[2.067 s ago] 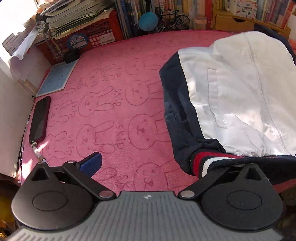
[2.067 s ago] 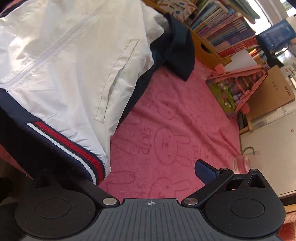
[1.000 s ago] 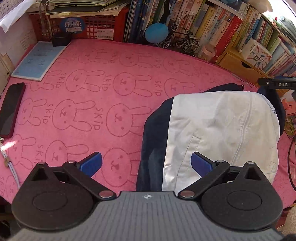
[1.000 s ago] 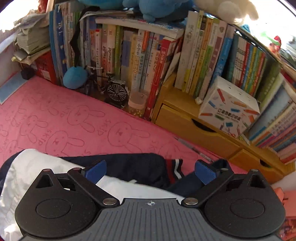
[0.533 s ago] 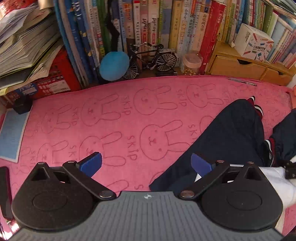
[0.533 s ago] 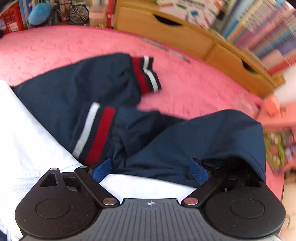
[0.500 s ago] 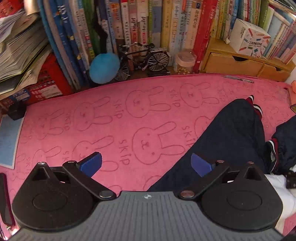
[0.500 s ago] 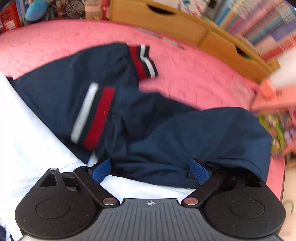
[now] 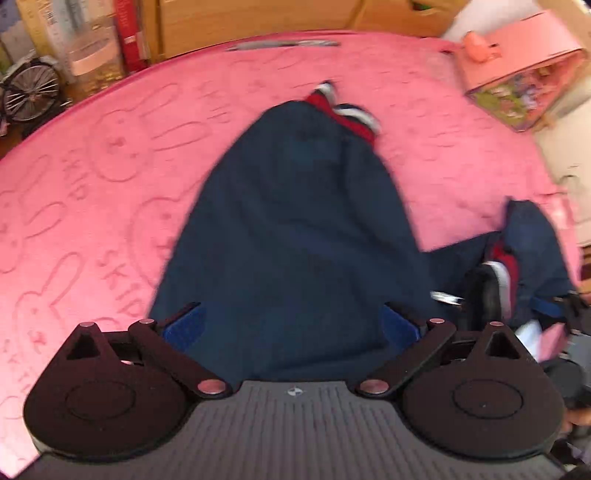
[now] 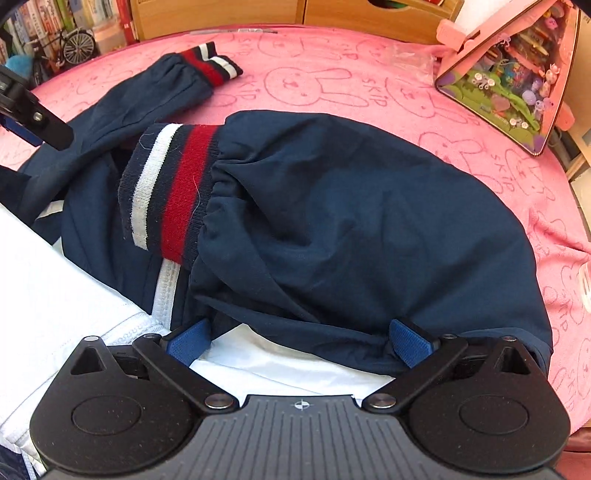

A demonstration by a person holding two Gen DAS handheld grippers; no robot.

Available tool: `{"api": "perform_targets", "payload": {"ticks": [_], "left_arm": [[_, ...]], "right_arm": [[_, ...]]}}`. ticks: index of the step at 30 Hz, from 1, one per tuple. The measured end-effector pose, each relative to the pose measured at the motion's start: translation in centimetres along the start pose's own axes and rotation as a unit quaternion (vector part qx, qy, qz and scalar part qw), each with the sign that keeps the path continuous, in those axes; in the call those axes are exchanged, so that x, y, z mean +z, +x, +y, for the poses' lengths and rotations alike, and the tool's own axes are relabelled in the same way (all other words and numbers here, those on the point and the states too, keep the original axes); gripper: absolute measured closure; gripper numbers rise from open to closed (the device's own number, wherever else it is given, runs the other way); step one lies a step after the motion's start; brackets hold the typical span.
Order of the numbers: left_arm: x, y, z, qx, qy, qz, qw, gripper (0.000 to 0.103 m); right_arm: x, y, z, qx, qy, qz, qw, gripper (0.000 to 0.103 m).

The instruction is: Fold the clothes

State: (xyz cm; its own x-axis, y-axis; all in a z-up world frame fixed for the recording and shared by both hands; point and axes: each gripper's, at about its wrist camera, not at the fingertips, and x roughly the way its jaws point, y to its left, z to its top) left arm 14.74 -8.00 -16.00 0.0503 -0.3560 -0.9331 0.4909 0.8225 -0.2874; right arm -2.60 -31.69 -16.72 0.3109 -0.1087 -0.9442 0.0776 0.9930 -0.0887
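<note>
The surface is a pink blanket [image 10: 332, 66] with rabbit figures and the word "SKIP" pressed into it, and it covers the whole top. The jacket [image 10: 332, 206], navy with white panels, lies on the middle of this blanket. One sleeve with a striped cuff [image 10: 212, 66] reaches toward the far edge; a second cuff [image 10: 173, 192] is folded back on the body.

At the far edge stand wooden drawers [image 10: 221, 14], books, a small model bicycle [image 10: 75, 46] and a clear jar [image 9: 94, 55]. At the far right corner a pink toy case [image 10: 513, 74] stands tilted.

The left gripper [image 9: 291, 328] is spread wide over the navy cloth and holds nothing. The right gripper [image 10: 299, 341] is also spread wide, above the jacket's near part.
</note>
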Motion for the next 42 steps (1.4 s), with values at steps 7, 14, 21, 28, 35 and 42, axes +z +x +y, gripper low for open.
{"api": "perform_targets", "payload": {"ticks": [7,14,21,28,35,42], "left_arm": [[-1.2,3.9,-5.1,0.096,0.088,0.047,0.9904,0.009],[-0.9,0.3,-3.5,0.171,-0.001,-0.061,0.9835,0.099],[1.1,-10.6,7.6,0.326,-0.172,-0.201,0.9075,0.099],[-2.0,-23.3,16.4,0.377,-0.254,-0.286,0.8432,0.098],[-7.0,-29.2,18.9,0.437,-0.284,-0.331,0.7864,0.098],[-15.0,-25.2,25.1,0.467,-0.351,-0.225,0.7796,0.095]], "right_arm": [[0.6,0.9,0.1,0.005,0.021,-0.007,1.0,0.0],[1.3,1.7,-0.3,0.005,0.027,-0.01,1.0,0.0],[2.0,1.6,-0.1,-0.002,0.042,-0.005,0.999,0.0],[5.4,-0.1,0.9,0.044,0.059,-0.035,0.997,0.0],[9.6,-2.0,2.9,0.076,0.038,-0.077,0.993,0.0],[12.2,-0.8,4.6,-0.011,-0.055,-0.103,0.993,0.0]]}}
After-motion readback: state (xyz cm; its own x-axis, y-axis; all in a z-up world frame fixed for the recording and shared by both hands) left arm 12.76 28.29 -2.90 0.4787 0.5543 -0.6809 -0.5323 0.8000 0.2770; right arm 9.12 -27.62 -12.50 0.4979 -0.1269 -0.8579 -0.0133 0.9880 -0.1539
